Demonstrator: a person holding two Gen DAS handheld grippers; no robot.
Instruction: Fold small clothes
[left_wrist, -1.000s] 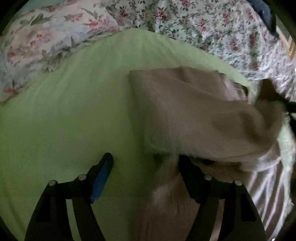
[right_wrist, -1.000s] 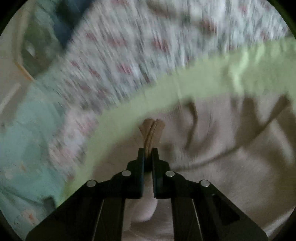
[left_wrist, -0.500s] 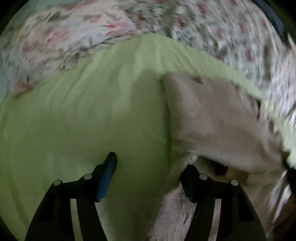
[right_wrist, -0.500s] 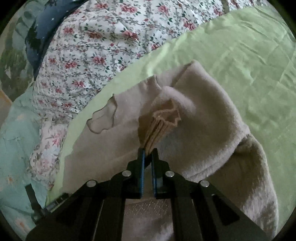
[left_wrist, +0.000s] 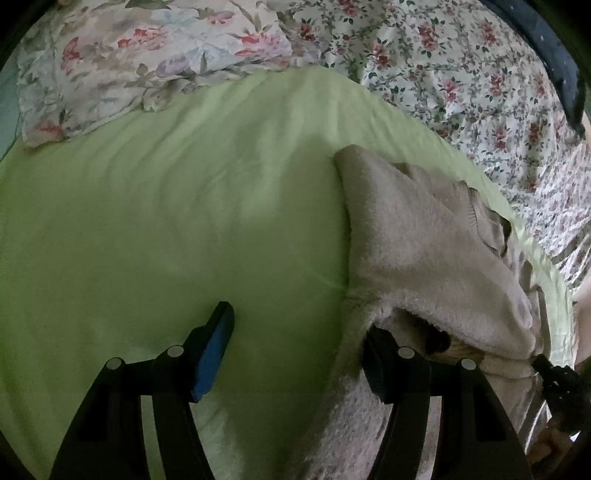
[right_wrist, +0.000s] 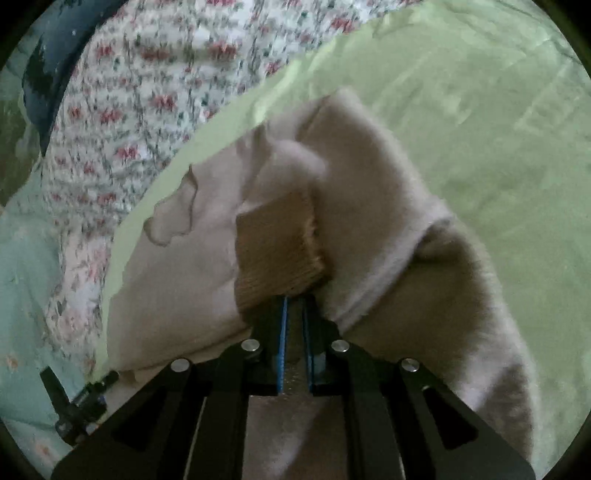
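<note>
The right gripper (right_wrist: 293, 306) is clamped narrow on the ribbed tan cuff (right_wrist: 277, 243) of a fuzzy beige fleece garment (right_wrist: 369, 206), which lies part-folded on the pale green bedsheet (right_wrist: 480, 129) at the centre of the right wrist view. The cuff fans out above the jaws, so only a thin edge looks pinched; a tug sideways could pull it free and let the folded sleeve flop open.

In the left wrist view the left gripper (left_wrist: 299, 350) stands wide, holding nothing. Its blue-padded left finger (left_wrist: 216, 354) rests over bare bedsheet (left_wrist: 166, 221), while its right finger sits against the garment's (left_wrist: 424, 240) lower edge at the lower right of the frame. Closing here would likely grab sheet along with fleece, or miss the hem, and drag the fold askew.

A floral-print duvet (left_wrist: 461, 74) crowds the top and right of that frame, a floral pillow (left_wrist: 129, 55) the upper left. A dark blue cloth (left_wrist: 546, 48) edges the upper right corner. The garment sits near the duvet, leaving little flat room on that side.
</note>
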